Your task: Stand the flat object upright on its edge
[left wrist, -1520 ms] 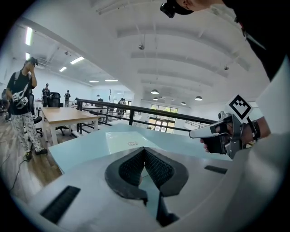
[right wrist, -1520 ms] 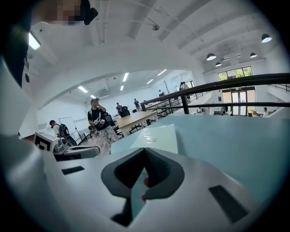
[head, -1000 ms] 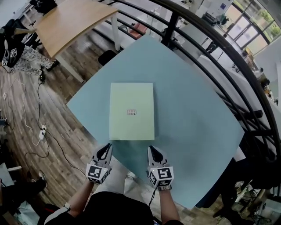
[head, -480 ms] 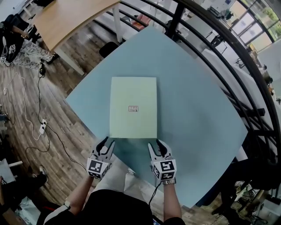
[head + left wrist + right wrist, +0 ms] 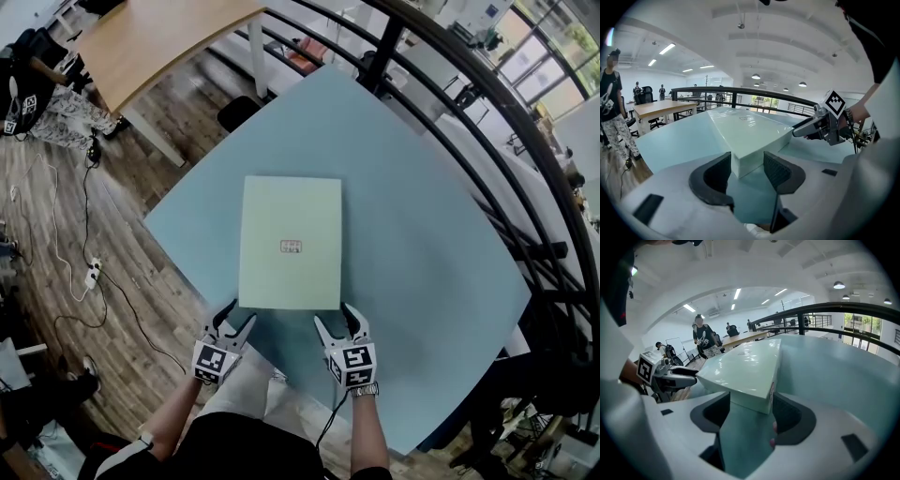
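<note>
Big blue-green table [image 5: 422,234] fills most of the head view, set corner-on to the person, with a dark railing [image 5: 487,122] curving past its far side. The box [image 5: 290,242], pale green and thin, lies flat on its broad face around the middle of the table, short edge toward the person.

Both tongs sit at that near edge, one per corner. The left gripper [image 5: 236,317] is by the near-left corner. Its jaws have just been opening and now stand fairly wide, with the corner lined up in the gap and neither pad pressing on it. The right gripper [image 5: 337,317] is at the near-right corner, same deal: jaws have just been opening, wide apart, corner framed between the pads, nothing clamped. From the head view the tips look just short of the box edge, though I honestly can't say if they touch it.

Smallest bit: a little label [image 5: 291,247] on the box top, print too tiny to read.
</note>
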